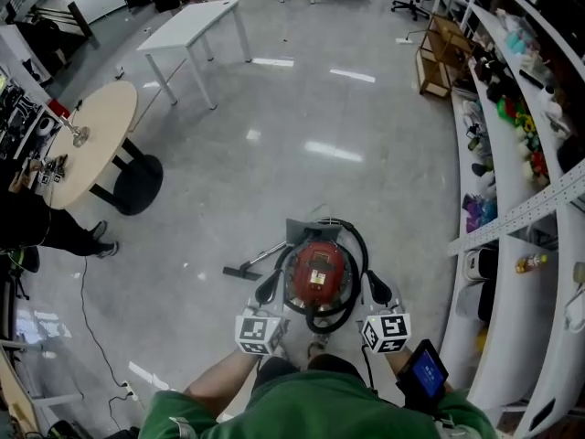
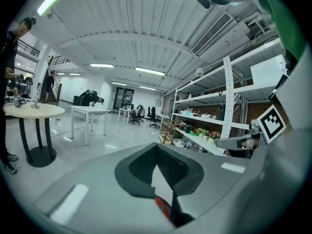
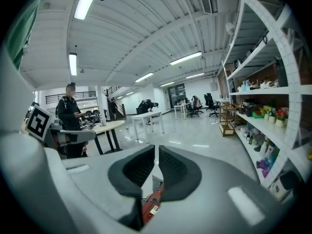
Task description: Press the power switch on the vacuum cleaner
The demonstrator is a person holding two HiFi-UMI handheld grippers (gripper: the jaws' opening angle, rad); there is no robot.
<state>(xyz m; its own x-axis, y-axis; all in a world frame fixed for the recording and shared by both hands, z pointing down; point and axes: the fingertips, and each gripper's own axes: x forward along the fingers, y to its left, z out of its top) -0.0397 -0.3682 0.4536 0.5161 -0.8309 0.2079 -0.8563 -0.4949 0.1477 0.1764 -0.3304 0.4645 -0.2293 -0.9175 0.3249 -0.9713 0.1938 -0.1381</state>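
The red canister vacuum cleaner [image 1: 317,273] stands on the grey floor just in front of me, with a black hose [image 1: 358,254] looped round it. My left gripper [image 1: 267,291] hovers at its left side and my right gripper [image 1: 377,291] at its right side, both above the floor. In the left gripper view the pads [image 2: 141,167] meet at their tips, and a red sliver of the vacuum [image 2: 163,206] shows below them. In the right gripper view the pads [image 3: 178,169] stand almost together, empty, with the vacuum's red body [image 3: 151,204] beneath. I cannot make out the switch.
The vacuum's floor nozzle [image 1: 242,271] lies to its left. White shelving [image 1: 512,154] full of goods runs along the right. A round table [image 1: 87,135] and a white desk [image 1: 196,21] stand at the left and far left, with a person [image 1: 37,227] beside the round one.
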